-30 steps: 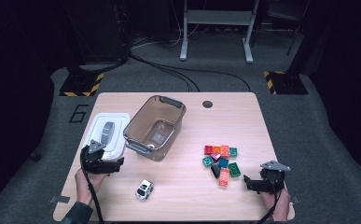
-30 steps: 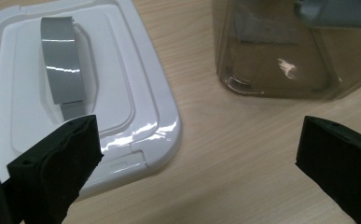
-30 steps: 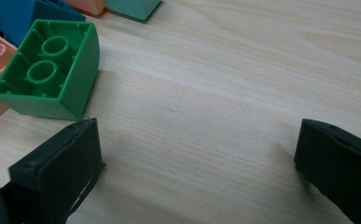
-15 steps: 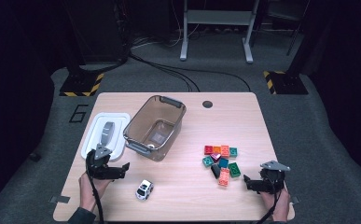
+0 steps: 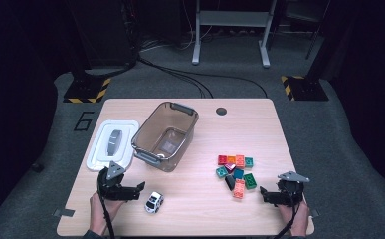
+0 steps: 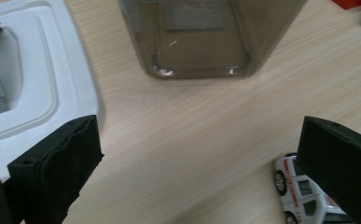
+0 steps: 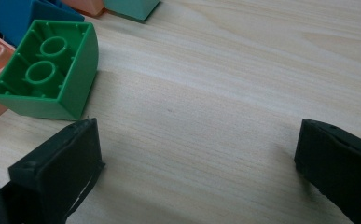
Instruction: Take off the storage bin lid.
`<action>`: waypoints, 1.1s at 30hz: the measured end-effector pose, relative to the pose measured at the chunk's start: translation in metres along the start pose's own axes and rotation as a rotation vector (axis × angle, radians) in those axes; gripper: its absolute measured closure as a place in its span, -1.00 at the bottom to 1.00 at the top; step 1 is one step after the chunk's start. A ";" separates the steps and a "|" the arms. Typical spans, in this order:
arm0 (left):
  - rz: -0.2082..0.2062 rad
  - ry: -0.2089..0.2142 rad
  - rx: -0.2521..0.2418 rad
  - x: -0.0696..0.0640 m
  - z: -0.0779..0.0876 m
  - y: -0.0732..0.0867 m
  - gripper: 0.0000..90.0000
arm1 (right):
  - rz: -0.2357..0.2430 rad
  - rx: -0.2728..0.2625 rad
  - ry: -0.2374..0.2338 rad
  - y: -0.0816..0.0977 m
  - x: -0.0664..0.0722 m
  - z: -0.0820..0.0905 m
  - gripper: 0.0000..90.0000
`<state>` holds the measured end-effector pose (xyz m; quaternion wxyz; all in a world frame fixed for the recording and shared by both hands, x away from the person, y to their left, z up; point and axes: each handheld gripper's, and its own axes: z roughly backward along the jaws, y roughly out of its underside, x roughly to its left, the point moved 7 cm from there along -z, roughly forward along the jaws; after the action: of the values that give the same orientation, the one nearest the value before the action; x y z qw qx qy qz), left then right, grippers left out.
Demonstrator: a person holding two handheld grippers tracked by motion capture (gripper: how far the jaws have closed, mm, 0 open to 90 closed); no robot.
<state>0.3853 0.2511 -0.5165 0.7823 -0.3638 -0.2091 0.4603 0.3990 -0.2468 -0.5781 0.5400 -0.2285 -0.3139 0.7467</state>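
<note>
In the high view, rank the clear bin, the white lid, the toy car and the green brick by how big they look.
1. clear bin
2. white lid, slightly smaller
3. toy car
4. green brick, close to the car in size, so that order is unsure

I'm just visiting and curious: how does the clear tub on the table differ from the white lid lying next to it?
The clear tub is see-through with tall walls and stands open, while the white lid is opaque and lies flat. The clear tub has grey handles at its two ends; the white lid has one grey handle in a hollow at its middle. The tub looks somewhat larger. Both are rounded rectangles resting on the wooden table, side by side.
</note>
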 end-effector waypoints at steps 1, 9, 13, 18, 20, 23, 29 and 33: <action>-0.004 0.002 -0.001 -0.003 0.000 0.001 -1.00 | 0.000 -0.001 0.000 0.000 0.000 0.000 -1.00; -0.035 0.026 0.022 -0.027 -0.008 0.011 -1.00 | 0.000 0.000 0.000 0.000 0.000 0.000 -1.00; -0.039 0.042 0.024 -0.034 -0.008 0.014 -1.00 | 0.000 -0.001 0.000 0.000 0.000 0.000 -1.00; -0.041 0.059 0.046 -0.041 -0.013 0.021 -1.00 | 0.000 -0.001 0.001 0.000 0.000 0.000 -1.00; -0.042 0.070 0.053 -0.046 -0.016 0.024 -1.00 | 0.000 0.000 0.001 0.000 0.000 0.000 -1.00; -0.064 0.082 0.076 -0.054 -0.020 0.029 -1.00 | 0.000 -0.001 0.001 0.000 0.000 0.000 -1.00; -0.085 0.088 0.084 -0.063 -0.023 0.033 -0.90 | 0.000 -0.001 0.000 0.000 0.000 0.000 -1.00; -0.092 0.090 0.084 -0.067 -0.025 0.038 -0.78 | 0.000 0.000 0.001 0.000 0.000 0.000 -1.00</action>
<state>0.3476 0.1951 -0.5606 0.8258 -0.3410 -0.1710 0.4153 0.3991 -0.2468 -0.5781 0.5402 -0.2288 -0.3139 0.7465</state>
